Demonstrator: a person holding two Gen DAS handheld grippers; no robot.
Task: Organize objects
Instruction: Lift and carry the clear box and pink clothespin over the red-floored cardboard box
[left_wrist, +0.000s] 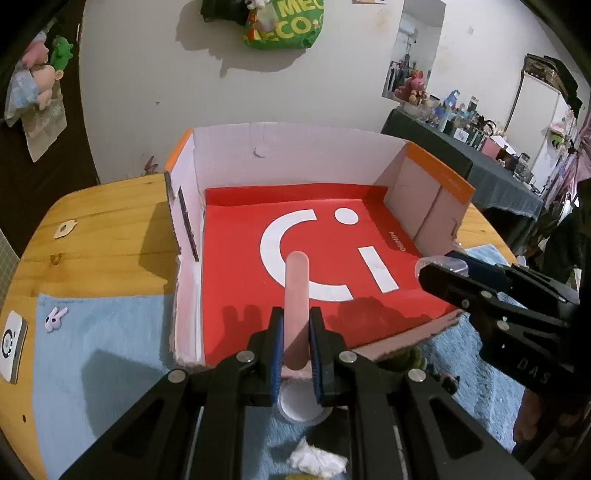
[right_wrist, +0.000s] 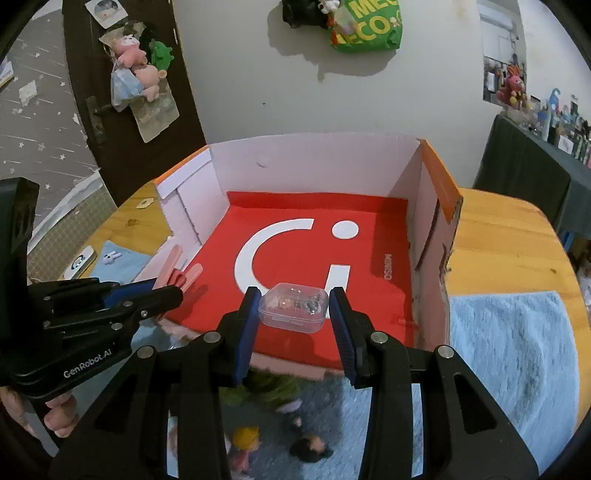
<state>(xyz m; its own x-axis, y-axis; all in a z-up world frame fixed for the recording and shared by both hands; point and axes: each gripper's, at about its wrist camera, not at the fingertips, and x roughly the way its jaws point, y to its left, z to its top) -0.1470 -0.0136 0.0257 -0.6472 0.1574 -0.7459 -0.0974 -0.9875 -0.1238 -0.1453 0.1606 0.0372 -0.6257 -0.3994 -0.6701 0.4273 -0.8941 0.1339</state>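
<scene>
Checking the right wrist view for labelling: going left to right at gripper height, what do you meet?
Left gripper shut on pink clip → right gripper shut on clear plastic case → box wall → blue towel.

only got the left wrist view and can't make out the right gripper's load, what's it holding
Observer: The right gripper is shut on a small clear plastic case with rounded corners.
Operator: anything inside it
Observer: Small items, pinkish and metallic, too small to identify.
Operator: is it over the box yet
Observer: In the right wrist view it sits over the near part of the red floor of the open cardboard box, near the white "i" mark.
Operator: and my pink thing, one piece?
Observer: No. From the right side, the left gripper holds a pink plastic clip with two prongs spreading apart in a V.
</scene>
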